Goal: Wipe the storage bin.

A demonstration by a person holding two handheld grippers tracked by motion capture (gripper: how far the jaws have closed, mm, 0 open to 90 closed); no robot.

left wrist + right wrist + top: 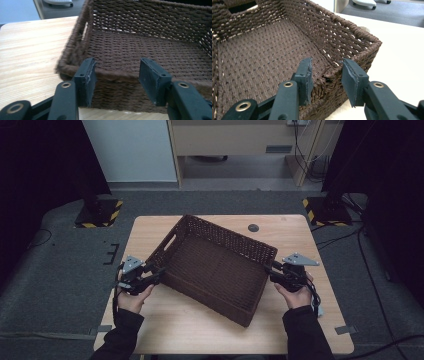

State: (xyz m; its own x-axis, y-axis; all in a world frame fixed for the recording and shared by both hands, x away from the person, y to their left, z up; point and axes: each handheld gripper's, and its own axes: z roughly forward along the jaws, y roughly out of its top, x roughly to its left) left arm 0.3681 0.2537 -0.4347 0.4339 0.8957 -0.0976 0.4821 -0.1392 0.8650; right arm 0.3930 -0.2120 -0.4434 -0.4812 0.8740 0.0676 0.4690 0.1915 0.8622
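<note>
1. Nearest to the person, two hands each hold a gripper, one at each side of the basket [215,267].
2. The left gripper [116,77] has its jaws wide apart in front of the basket's near wall. The pads do not press on it.
3. The right gripper [325,80] has its jaws part open, one on each side of the rim near a corner. There is a gap, so it does not squeeze yet.
4. The brown woven basket sits turned at a slant in the middle of the table [150,227]. It has nothing in it.
5. I think the move is not done: both grippers must close before lifting or turning it.
</note>
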